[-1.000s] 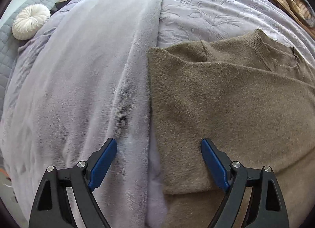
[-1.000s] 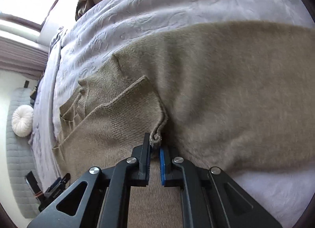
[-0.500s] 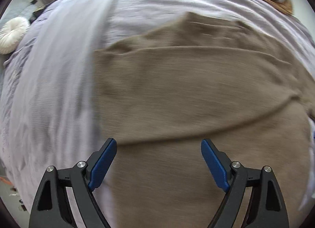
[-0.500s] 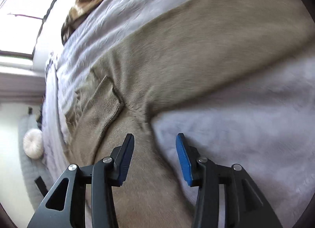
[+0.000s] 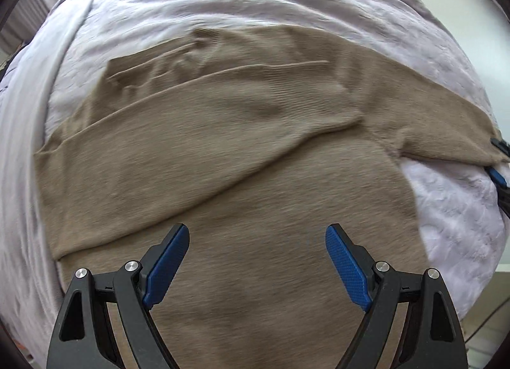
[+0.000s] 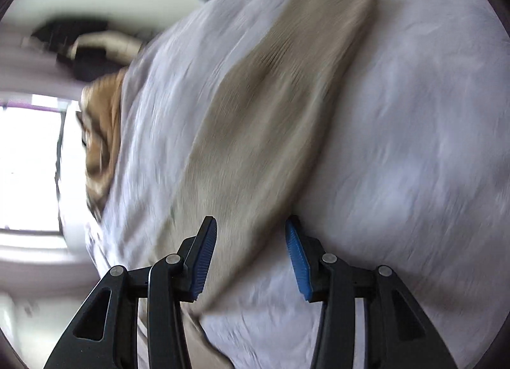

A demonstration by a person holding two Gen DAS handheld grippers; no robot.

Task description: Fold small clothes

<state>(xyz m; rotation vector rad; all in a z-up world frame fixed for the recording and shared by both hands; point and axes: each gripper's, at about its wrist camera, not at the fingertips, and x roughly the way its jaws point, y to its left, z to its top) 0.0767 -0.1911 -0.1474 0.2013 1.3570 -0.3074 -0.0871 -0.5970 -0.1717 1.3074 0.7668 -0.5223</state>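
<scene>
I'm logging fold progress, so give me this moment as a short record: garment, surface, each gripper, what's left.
garment: tan sweater, flat, one sleeve folded across the body
other sleeve: spread out on the bed
surface: bed with pale lilac cover
left gripper: open, above the sweater, empty
right gripper: open, fingers just parted, nothing gripped
left to do: fold the spread sleeve

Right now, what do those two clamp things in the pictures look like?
Both tools look the same. The left tool and the right tool each have two black plastic fingers with triangular cut-outs and round silver bolts at the joints. The inner face of each finger carries a blue pad with a fine ribbed or dotted grip texture. No cables, labels, sleeves or hands show in either view.
</scene>
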